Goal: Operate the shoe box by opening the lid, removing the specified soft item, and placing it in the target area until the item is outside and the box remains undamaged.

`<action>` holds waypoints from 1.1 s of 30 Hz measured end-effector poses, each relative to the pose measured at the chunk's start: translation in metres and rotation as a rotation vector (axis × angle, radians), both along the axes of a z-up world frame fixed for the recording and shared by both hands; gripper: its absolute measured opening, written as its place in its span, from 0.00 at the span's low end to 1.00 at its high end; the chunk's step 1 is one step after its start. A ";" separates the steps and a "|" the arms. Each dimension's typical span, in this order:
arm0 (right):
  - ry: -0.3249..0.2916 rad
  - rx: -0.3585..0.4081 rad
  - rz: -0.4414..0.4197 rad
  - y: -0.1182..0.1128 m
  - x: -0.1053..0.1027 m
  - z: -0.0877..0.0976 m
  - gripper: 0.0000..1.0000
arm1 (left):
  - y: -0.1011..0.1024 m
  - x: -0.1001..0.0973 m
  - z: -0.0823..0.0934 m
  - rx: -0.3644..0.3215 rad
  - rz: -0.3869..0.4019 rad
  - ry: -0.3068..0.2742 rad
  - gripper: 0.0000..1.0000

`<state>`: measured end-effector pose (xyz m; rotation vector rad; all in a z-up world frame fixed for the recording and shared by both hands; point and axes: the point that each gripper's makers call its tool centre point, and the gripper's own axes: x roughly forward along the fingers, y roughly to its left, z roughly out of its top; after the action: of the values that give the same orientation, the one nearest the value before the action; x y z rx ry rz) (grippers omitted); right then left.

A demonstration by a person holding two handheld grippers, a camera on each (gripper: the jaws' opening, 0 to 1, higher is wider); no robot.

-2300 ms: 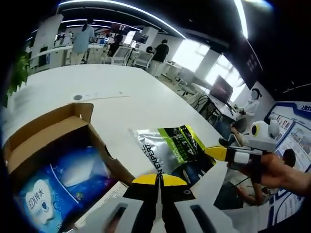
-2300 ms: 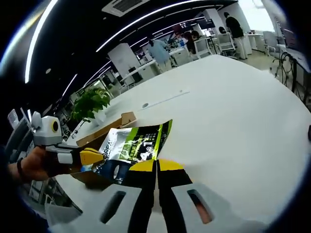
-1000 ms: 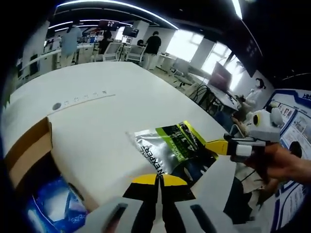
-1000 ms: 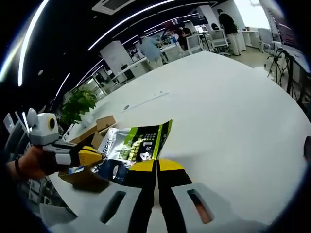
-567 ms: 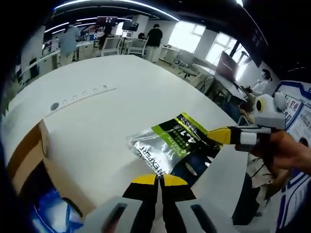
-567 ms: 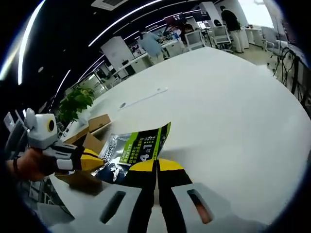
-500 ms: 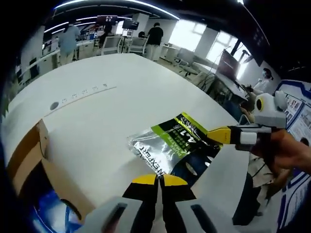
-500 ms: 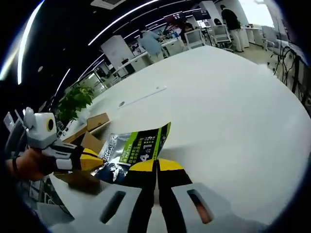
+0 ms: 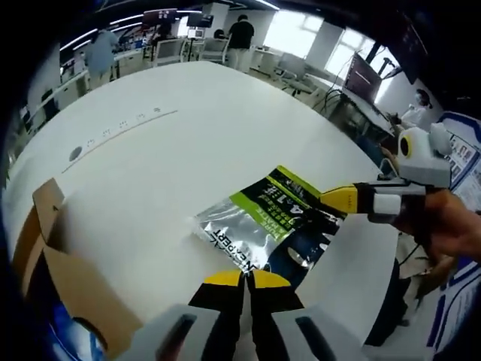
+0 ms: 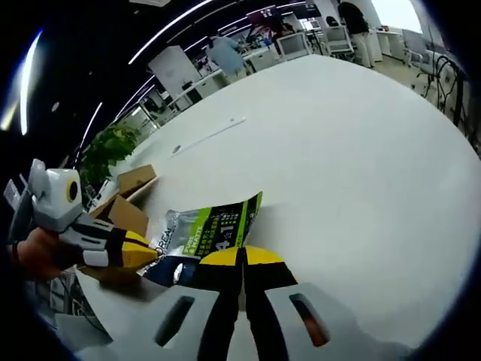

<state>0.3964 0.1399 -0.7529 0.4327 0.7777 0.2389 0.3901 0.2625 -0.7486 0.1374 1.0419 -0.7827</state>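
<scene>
In the left gripper view, the left gripper (image 9: 243, 280) rises from the bottom with its yellow-tipped jaws clenched on the near edge of a silver, green and dark foil pouch (image 9: 263, 222), which lies low over the white table (image 9: 150, 165). The right gripper (image 9: 340, 200) comes in from the right, held by a hand (image 9: 443, 229), its yellow tip meeting the pouch's far edge. At lower left stands the open cardboard shoe box (image 9: 56, 263), flaps up, with a blue pack (image 9: 64, 342) inside; the pouch is outside the box and well apart from it. In the right gripper view, the right gripper (image 10: 242, 258) has its jaws pressed together over the pouch (image 10: 207, 233) edge. The left gripper (image 10: 139, 250) reaches in from the left, gripped by a hand (image 10: 37, 252), tip at the pouch's other end. The shoe box (image 10: 124, 203) sits behind the pouch, near a green plant (image 10: 105, 154), on the table (image 10: 338, 150).
</scene>
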 end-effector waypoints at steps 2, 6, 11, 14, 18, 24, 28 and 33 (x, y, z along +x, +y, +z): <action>0.004 0.001 -0.003 0.000 0.001 -0.002 0.00 | 0.000 0.000 -0.002 0.006 -0.001 0.006 0.02; 0.016 0.010 -0.003 0.002 0.001 -0.006 0.00 | 0.002 -0.001 -0.015 0.051 -0.020 0.031 0.02; 0.034 0.003 0.005 0.004 0.000 -0.011 0.00 | 0.006 0.001 -0.022 0.072 -0.020 0.046 0.02; 0.037 0.000 0.012 0.005 0.000 -0.012 0.00 | 0.008 -0.003 -0.022 0.073 -0.015 0.058 0.03; 0.053 -0.009 0.014 0.004 -0.002 -0.016 0.00 | 0.010 -0.007 -0.022 0.101 -0.033 0.055 0.03; 0.069 -0.021 -0.004 0.000 -0.001 -0.017 0.00 | 0.014 -0.005 -0.026 0.147 -0.104 0.034 0.05; 0.064 -0.020 -0.007 -0.003 -0.005 -0.012 0.00 | 0.014 -0.006 -0.019 0.153 -0.130 0.011 0.10; 0.055 -0.034 -0.010 -0.004 -0.007 -0.003 0.01 | 0.017 -0.007 -0.010 0.158 -0.139 -0.028 0.12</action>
<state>0.3899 0.1360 -0.7558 0.4122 0.8323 0.2042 0.3833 0.2798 -0.7583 0.3583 1.0759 -0.8208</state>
